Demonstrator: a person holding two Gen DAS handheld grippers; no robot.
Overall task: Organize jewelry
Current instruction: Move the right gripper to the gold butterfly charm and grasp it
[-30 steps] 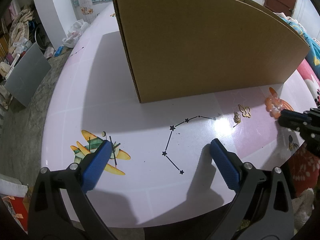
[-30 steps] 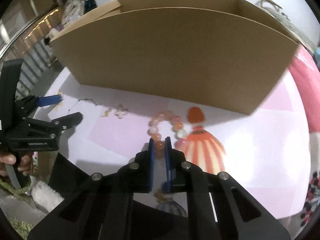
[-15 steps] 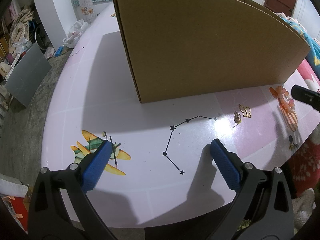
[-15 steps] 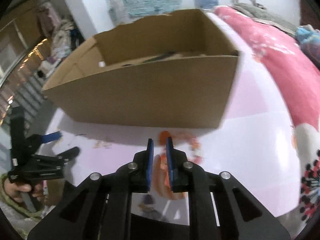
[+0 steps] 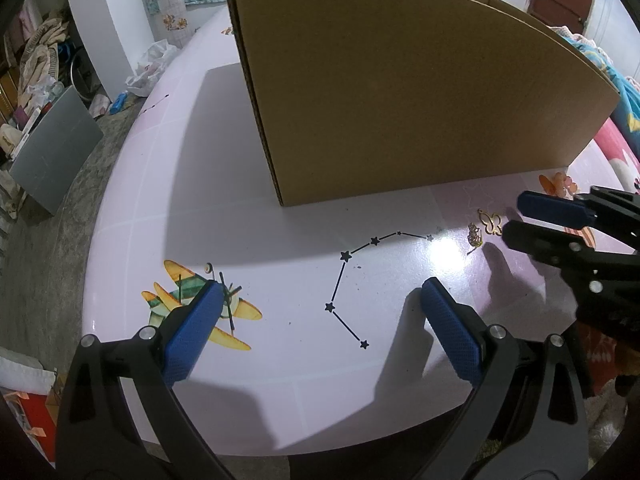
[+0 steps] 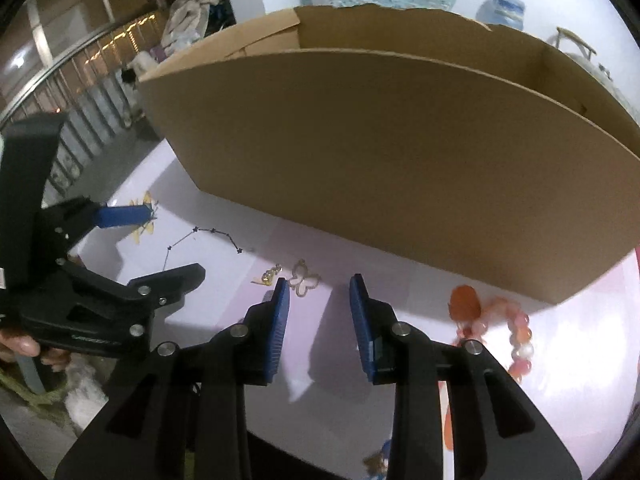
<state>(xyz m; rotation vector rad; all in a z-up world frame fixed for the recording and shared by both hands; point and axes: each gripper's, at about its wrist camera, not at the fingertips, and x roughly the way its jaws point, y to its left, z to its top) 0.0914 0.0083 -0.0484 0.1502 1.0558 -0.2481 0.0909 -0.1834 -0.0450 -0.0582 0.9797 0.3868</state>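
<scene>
The cardboard box (image 6: 384, 168) hides its own inside almost wholly; only a strip of inner wall shows over the rim in the right wrist view, and its contents cannot be told. In the left wrist view the bead bracelet (image 5: 562, 184) shows only a few beads past the right gripper (image 5: 520, 220) fingers (image 5: 552, 208), which cover the rest. The small gold piece (image 6: 269, 278) just beyond the left-hand finger of the right gripper (an earring, perhaps) is too small to name. A sliver of the person's hand (image 6: 20, 346) shows behind the left gripper (image 6: 156, 244), cut off by the frame's edge. A blurred trinket (image 6: 378, 460) lies at the worktop's (image 6: 560, 380) near edge, behind the fingers.
</scene>
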